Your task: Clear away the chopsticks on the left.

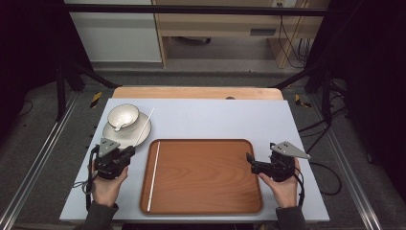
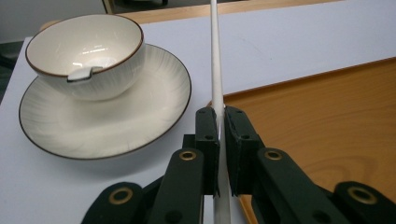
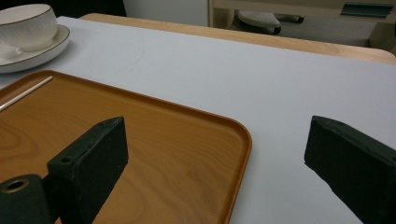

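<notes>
While your left gripper [image 2: 221, 140] pinches a white stick [image 2: 215, 56] between its fingers, the bowl [image 2: 86, 53] sits beside them, and your right gripper [image 3: 215, 163] spreads wide over the tray [image 3: 187, 154].

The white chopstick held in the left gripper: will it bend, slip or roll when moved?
The chopstick looks straight and rigid, so probably stiff. Thin and smooth, it may pivot in the left gripper. If round, it could roll on the tray.

The table [image 1: 215, 117] lies bare beyond the tray [image 1: 206, 177] and along its right side. At the far left, a bowl [image 1: 123, 116] on a saucer [image 1: 136, 133] blocks passage, and a white stick [image 1: 153, 175] lies along the tray's left edge.
</notes>
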Demonstrator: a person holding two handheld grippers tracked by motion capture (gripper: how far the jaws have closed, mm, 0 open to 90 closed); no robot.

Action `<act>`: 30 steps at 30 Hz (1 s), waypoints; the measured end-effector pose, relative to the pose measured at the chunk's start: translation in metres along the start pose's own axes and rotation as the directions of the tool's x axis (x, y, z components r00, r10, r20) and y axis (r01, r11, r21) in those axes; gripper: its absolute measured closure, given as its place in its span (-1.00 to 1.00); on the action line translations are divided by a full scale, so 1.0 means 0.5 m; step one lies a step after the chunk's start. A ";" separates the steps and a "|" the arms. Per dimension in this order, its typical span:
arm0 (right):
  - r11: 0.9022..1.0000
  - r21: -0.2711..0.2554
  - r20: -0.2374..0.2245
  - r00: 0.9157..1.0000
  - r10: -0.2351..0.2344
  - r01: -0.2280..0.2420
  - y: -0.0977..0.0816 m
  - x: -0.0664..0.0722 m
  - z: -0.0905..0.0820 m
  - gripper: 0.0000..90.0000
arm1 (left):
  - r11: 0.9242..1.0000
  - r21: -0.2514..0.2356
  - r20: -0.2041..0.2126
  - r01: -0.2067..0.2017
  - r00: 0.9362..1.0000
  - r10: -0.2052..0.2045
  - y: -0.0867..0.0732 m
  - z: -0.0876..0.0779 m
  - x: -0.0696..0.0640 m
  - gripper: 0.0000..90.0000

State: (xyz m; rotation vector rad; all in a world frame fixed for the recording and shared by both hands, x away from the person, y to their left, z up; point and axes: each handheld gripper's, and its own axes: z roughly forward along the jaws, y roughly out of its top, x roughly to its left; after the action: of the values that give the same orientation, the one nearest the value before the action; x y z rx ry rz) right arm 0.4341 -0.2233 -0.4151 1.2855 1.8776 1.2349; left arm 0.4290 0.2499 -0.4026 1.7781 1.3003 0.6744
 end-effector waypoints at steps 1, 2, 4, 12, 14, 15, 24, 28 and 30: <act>1.000 -0.002 0.001 1.000 -0.003 0.003 0.000 -0.001 0.000 -0.86 | 1.000 -0.003 -0.007 0.013 1.000 -0.013 -0.004 -0.004 -0.005 0.88; 1.000 -0.002 0.001 1.000 -0.001 0.001 0.000 -0.001 0.000 -0.86 | 1.000 -0.006 -0.012 0.022 1.000 -0.022 -0.007 -0.009 -0.010 0.88; 1.000 -0.002 -0.002 1.000 0.000 0.000 0.001 0.000 -0.001 -0.86 | 0.999 -0.015 -0.007 0.032 0.999 -0.032 -0.013 -0.015 -0.019 0.88; 1.000 -0.009 -0.008 1.000 -0.006 0.006 0.004 0.003 -0.002 -0.86 | 0.996 -0.040 -0.019 0.081 0.996 -0.082 -0.048 -0.027 -0.066 0.88; 1.000 -0.011 -0.013 1.000 -0.004 0.004 0.005 0.005 -0.003 -0.86 | 0.995 -0.044 -0.021 0.088 0.996 -0.089 -0.058 -0.029 -0.073 0.88; 1.000 -0.011 -0.013 1.000 -0.008 0.007 0.005 0.006 -0.003 -0.86 | 0.995 -0.049 -0.024 0.090 0.996 -0.091 -0.064 -0.030 -0.078 0.88; 1.000 -0.007 -0.015 1.000 -0.010 0.010 0.004 0.008 0.000 -0.86 | 0.986 -0.048 -0.039 0.158 0.986 -0.160 -0.113 -0.014 -0.111 0.87; 1.000 -0.003 -0.016 1.000 -0.012 0.012 0.004 0.010 0.001 -0.86 | 0.984 -0.045 -0.039 0.171 0.984 -0.172 -0.125 -0.003 -0.126 0.87; 1.000 -0.003 -0.018 1.000 -0.011 0.011 0.004 0.010 0.002 -0.86 | 0.985 -0.046 -0.041 0.169 0.984 -0.171 -0.128 0.001 -0.132 0.87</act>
State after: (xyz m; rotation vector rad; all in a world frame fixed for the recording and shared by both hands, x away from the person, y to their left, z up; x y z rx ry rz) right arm 0.4335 -0.2179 -0.4135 1.2652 1.8922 1.2471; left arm 0.3754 0.1961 -0.4547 1.6051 1.4392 0.6440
